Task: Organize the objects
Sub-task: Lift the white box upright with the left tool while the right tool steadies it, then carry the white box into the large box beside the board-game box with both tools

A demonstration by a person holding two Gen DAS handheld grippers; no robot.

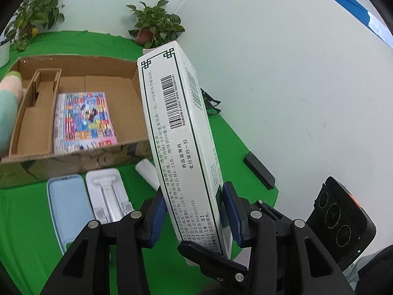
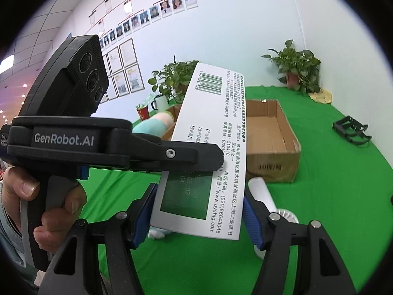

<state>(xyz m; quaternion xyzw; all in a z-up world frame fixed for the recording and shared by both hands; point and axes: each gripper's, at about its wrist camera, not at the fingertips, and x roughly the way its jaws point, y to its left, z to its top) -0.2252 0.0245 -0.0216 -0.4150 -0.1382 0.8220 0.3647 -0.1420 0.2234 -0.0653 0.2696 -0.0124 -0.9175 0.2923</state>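
A long white medicine box (image 1: 181,132) with barcodes and dark green borders hangs tilted above the green table, and both grippers hold it. My left gripper (image 1: 194,191) is shut on its near end, blue pads against its two narrow sides. In the right wrist view the same box (image 2: 216,127) sits between the pads of my right gripper (image 2: 199,194), shut on its wide faces. One of the left gripper's fingers (image 2: 191,153) crosses the box from the left, with a hand on that gripper's handle. An open cardboard box (image 1: 81,68) holds a colourful booklet (image 1: 84,120).
In front of the cardboard box lie a light blue case (image 1: 66,204), a white stand (image 1: 108,196) and a white tube (image 1: 147,172). A black bar (image 1: 259,172) lies at the table edge; a black rack (image 2: 351,130) and potted plants (image 1: 154,27) stand further back.
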